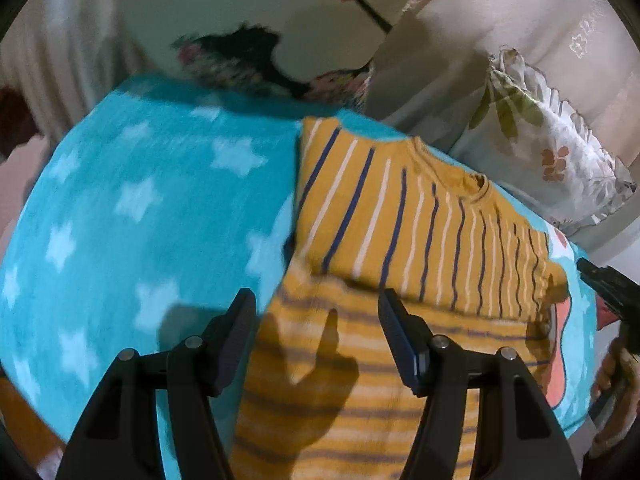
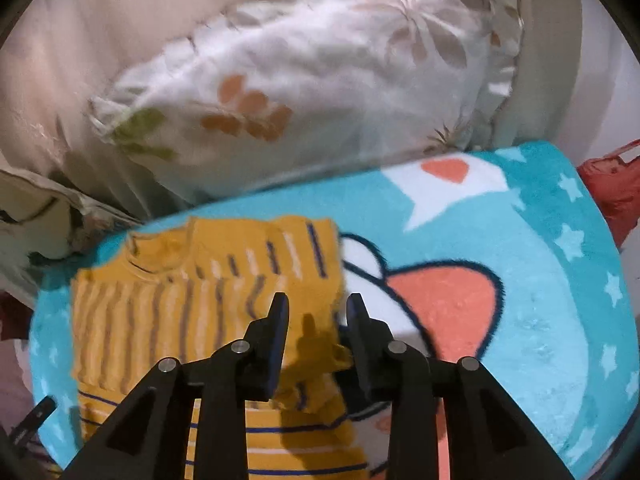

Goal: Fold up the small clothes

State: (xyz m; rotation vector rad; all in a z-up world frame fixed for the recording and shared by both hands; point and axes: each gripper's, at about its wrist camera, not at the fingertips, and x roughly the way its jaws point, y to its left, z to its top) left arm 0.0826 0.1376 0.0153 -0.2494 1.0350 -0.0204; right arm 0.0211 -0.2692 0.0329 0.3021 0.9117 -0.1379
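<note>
A small yellow shirt [image 1: 400, 216] with blue and white stripes lies on a turquoise star blanket [image 1: 120, 208]. Its upper part is folded over the lower part. My left gripper [image 1: 316, 312] is open above the shirt's lower left part, empty. In the right wrist view the shirt [image 2: 180, 304] lies at the left, with a sleeve folded in. My right gripper [image 2: 318, 308] is open over the shirt's right edge, with a bit of yellow fabric between the fingers, not pinched. The right gripper also shows at the left wrist view's right edge [image 1: 612, 284].
A white floral pillow [image 2: 320, 76] lies behind the blanket [image 2: 540, 280], which has a cartoon print. Beige bedding [image 1: 500, 40] and a dark-patterned cloth [image 1: 240, 60] lie beyond. Something red [image 2: 612, 188] sits at the far right.
</note>
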